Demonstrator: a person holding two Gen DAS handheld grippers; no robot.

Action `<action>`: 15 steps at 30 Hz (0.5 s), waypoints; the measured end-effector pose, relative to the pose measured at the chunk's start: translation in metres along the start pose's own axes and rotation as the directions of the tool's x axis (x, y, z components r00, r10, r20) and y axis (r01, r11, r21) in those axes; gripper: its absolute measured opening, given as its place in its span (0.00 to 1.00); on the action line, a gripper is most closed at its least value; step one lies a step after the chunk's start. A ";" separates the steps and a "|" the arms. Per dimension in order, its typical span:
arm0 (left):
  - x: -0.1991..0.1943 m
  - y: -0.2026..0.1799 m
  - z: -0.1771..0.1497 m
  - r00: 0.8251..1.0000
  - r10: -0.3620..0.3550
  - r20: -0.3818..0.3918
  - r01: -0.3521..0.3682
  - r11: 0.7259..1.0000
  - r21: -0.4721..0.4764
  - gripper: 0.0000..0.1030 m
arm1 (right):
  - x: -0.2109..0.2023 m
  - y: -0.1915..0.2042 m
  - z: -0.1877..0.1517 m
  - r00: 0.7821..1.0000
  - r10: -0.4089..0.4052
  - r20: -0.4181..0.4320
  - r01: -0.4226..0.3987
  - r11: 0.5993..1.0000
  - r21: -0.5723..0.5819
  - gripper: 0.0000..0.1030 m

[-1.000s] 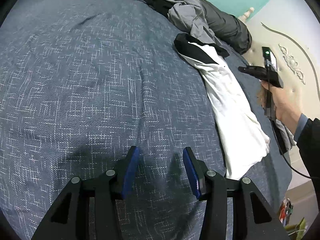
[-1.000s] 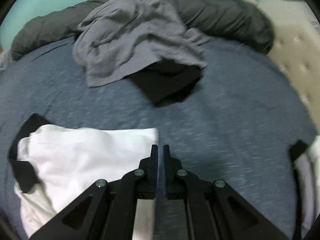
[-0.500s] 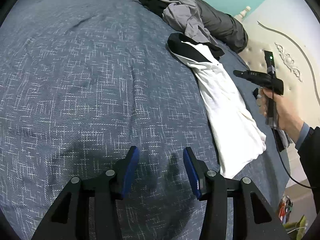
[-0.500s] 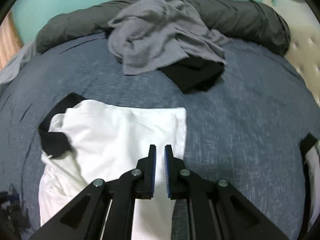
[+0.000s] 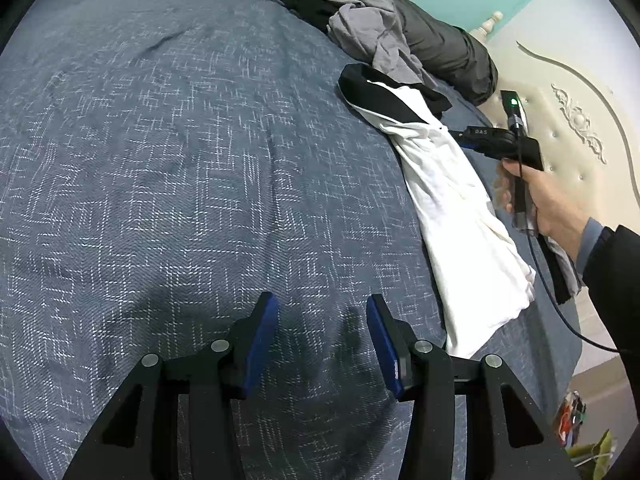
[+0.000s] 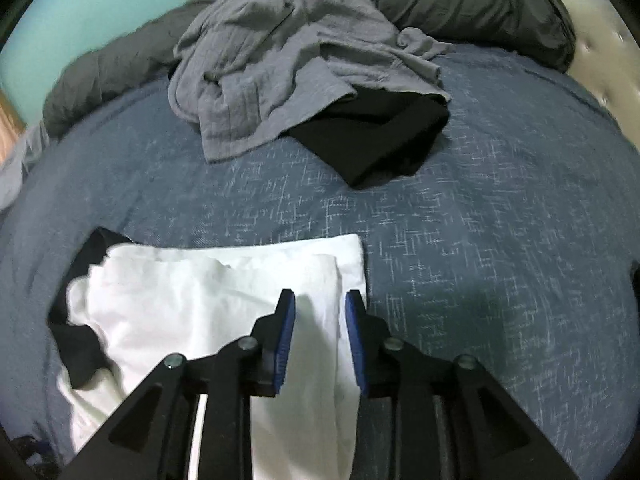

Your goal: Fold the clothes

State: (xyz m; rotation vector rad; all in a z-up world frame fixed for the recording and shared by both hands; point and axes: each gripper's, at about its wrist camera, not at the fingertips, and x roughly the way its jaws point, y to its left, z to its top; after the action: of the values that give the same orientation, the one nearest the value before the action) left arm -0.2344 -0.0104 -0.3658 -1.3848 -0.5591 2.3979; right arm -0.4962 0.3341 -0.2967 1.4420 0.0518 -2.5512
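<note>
The white garment (image 6: pixel 208 300) with black trim is lying partly folded on the blue patterned bedspread (image 5: pixel 180 160), at the near left of the right wrist view and along the right side of the bed in the left wrist view. A grey garment (image 6: pixel 288 56) and a black garment (image 6: pixel 372 136) are lying in a heap farther off, near a dark rolled duvet (image 6: pixel 480 4), well apart from the white one.

The right gripper (image 6: pixel 320 334) is pointing down over the white garment's near right edge. Its jaws have just been opening and are now standing narrowly apart; cloth is showing beneath the gap, but the pads are not pressing on it. The left gripper (image 5: pixel 322 340) is hovering over bare bedspread, jaws about half open, holding nothing. A hand (image 5: pixel 536 200) is holding the right tool.

Judgement on handling: the white garment appears to be thin, light knit, soft and limp. It will likely sag and crease, and layers may slide apart. A pinch on a folded edge or corner, catching all layers, looks soundest.

Writing: small pale characters are showing on the right tool's body, too small to read. No brand or label is legible on the clothes.
</note>
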 end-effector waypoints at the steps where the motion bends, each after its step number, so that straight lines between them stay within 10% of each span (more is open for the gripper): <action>1: 0.000 0.001 0.000 1.000 -0.001 0.000 0.001 1.000 -0.001 0.49 | 0.004 0.002 0.001 1.000 -0.008 -0.003 0.008 1.000 -0.022 0.24; 7: 0.001 0.003 -0.001 1.000 -0.007 -0.004 0.007 1.000 -0.009 0.49 | 0.005 0.010 0.000 1.000 -0.010 0.022 0.012 0.997 -0.073 0.03; 15: 0.000 0.003 -0.002 1.000 0.000 -0.004 0.000 1.000 0.001 0.49 | -0.003 -0.005 0.004 0.995 -0.055 0.079 0.056 0.998 -0.016 0.02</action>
State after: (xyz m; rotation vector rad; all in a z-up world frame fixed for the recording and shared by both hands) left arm -0.2330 -0.0124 -0.3680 -1.3882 -0.5564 2.3949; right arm -0.4994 0.3385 -0.2927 1.3513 0.1042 -2.6419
